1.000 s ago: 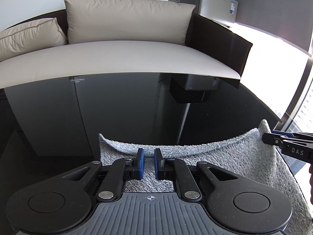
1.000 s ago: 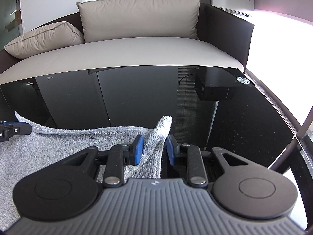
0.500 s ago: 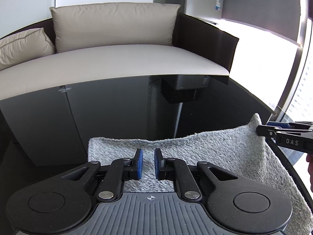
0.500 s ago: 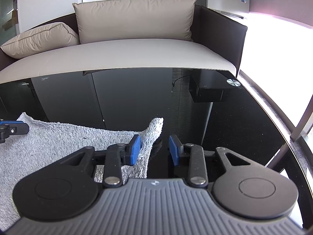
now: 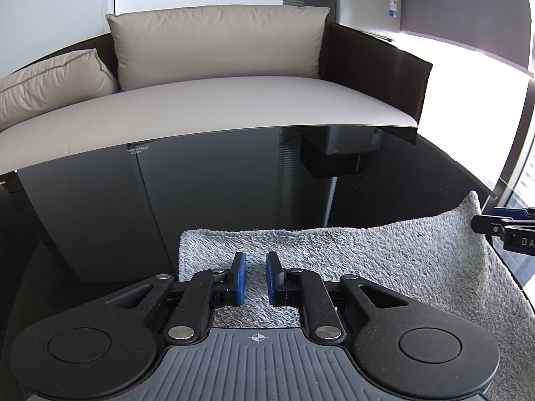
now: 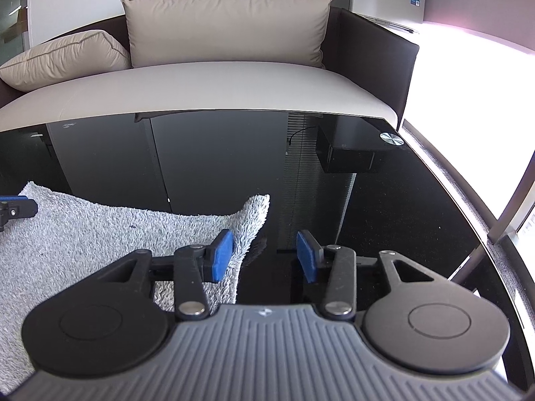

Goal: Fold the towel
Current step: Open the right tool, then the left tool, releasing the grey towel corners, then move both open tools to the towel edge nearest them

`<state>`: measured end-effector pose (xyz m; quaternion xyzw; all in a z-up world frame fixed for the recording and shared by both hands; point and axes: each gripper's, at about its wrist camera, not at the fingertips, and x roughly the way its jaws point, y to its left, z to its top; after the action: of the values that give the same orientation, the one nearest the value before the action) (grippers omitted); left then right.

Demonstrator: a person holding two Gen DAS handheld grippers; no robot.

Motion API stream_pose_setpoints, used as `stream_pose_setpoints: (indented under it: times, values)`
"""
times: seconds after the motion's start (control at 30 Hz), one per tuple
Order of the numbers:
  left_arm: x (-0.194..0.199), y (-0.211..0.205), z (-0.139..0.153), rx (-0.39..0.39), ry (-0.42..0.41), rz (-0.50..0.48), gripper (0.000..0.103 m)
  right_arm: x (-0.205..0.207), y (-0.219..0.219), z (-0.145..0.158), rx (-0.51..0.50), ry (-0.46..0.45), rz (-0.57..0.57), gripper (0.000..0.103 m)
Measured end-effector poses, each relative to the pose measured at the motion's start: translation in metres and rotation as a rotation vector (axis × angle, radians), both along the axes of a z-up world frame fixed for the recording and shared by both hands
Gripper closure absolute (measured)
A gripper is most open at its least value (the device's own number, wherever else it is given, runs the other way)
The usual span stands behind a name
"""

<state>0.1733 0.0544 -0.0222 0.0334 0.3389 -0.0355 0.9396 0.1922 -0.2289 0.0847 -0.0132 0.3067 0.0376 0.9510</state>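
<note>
1 grey towel (image 5: 367,267) on 1 black glass table (image 5: 234,183). 2 grippers: left (image 5: 255,279), right (image 6: 264,255); 2 blue pads each, 4 total. 1 sofa (image 6: 217,83) at 12 o'clock w/ 2 beige cushions, big (image 6: 227,26) and small (image 6: 67,56) at 10. 1 grey fridge (image 5: 361,0) at 1. 1 silver disc (image 6: 391,138) on table corner at 2.
</note>
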Motion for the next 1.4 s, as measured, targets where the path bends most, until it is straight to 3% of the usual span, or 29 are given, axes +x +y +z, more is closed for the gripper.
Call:
stream_pose_setpoints:
  times: [0.33, 0.7, 0.87, 1.2, 1.4]
  values:
    - [-0.003, 0.010, 0.003, 0.033, -0.003, 0.067, 0.090, -0.004, -0.017, 0.009, 0.093, 0.041, 0.009, 0.058]
    - [-0.006, 0.007, 0.006, 0.064, -0.007, 0.090, 0.090, -0.012, 0.009, 0.003, -0.031, 0.070, 0.074, 0.058]
    - [-0.008, 0.009, 0.006, 0.077, -0.008, 0.115, 0.090, -0.013, 0.013, 0.002, -0.098, 0.063, 0.062, 0.048]
    - [-0.012, 0.019, 0.009, 0.083, -0.008, 0.144, 0.090, -0.014, 0.008, 0.001, -0.111, 0.068, 0.017, 0.047]
    - [-0.017, 0.026, 0.012, 0.043, -0.014, 0.151, 0.086, -0.016, 0.004, 0.001, -0.086, 0.048, 0.000, 0.047]
